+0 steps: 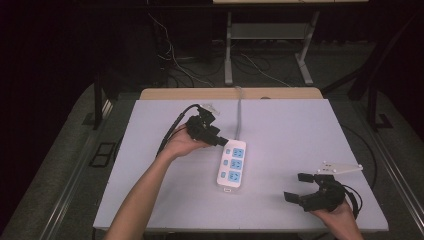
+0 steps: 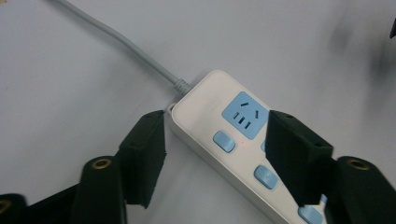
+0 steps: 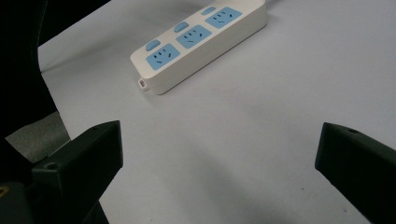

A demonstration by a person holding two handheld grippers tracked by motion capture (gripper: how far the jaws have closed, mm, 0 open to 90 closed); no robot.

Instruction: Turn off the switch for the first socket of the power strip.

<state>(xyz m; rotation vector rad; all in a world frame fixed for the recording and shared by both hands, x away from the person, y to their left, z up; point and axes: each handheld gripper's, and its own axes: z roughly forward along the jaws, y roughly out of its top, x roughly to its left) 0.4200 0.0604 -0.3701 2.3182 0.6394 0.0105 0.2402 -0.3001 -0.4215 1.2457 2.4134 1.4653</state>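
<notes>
A white power strip [image 1: 232,164] with blue sockets and blue switches lies mid-table, its grey cable [image 1: 239,115] running to the far edge. My left gripper [image 1: 222,141] reaches its cable end from the left. In the left gripper view the jaws of this gripper [image 2: 217,119] stand on either side of that end of the strip [image 2: 205,116], with a gap showing at the left jaw; the cable [image 2: 121,42] leads away at the upper left. My right gripper [image 1: 295,186] rests near the front right corner, wide open over bare table [image 3: 219,133], and the strip [image 3: 201,42] lies well beyond it.
A pale sheet [image 1: 300,130] covers the table, with a wooden edge [image 1: 230,93] at the back. Behind the table, a desk frame [image 1: 229,50] and loose cables [image 1: 175,65] sit on the dark floor. Bare surface lies between the strip and my right gripper.
</notes>
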